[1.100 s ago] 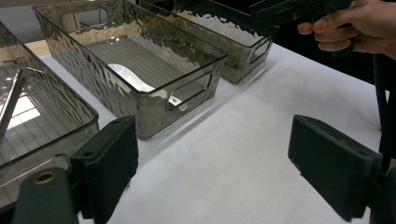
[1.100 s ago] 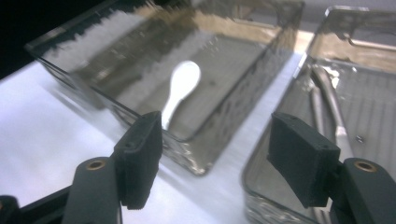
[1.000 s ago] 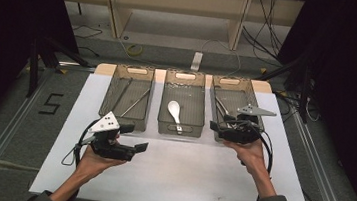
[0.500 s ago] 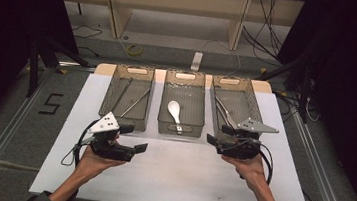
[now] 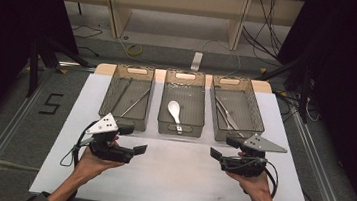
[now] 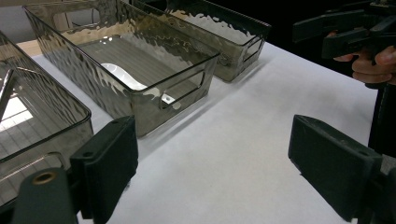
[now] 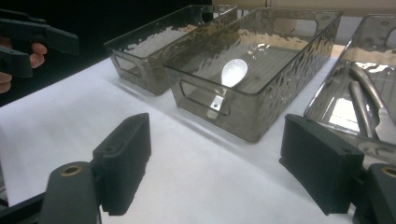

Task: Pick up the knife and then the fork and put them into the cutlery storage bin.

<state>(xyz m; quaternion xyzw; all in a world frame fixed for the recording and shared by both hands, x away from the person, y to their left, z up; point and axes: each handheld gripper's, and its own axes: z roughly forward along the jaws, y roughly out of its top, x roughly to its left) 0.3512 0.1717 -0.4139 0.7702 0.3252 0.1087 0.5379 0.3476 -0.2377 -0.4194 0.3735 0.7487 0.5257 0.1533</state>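
Three clear plastic bins stand in a row at the back of the white table point(image 5: 178, 181). The left bin point(image 5: 109, 107) holds thin metal sticks point(image 5: 136, 101). A white spoon point(image 5: 174, 111) lies in the middle bin point(image 5: 179, 130). Metal cutlery point(image 5: 227, 116) lies in the right bin point(image 5: 259, 120). My left gripper point(image 5: 134, 138) hovers open in front of the left bin, with nothing between its jaws point(image 6: 212, 172). In front of the right bin, my right gripper point(image 5: 223, 148) is open and empty; its jaws point(image 7: 215, 172) have just been opening. The spoon point(image 7: 232, 72) lies beyond them.
Wooden shelving and cables sit on the floor behind the table. Metal rails run along both sides. A "5" is marked on the floor at left point(image 5: 51, 103). Bare white table lies between the two grippers and the near edge.
My right gripper has drawn back from the right bin's front toward the near edge, its jaws a little wider. The left gripper has stayed put.
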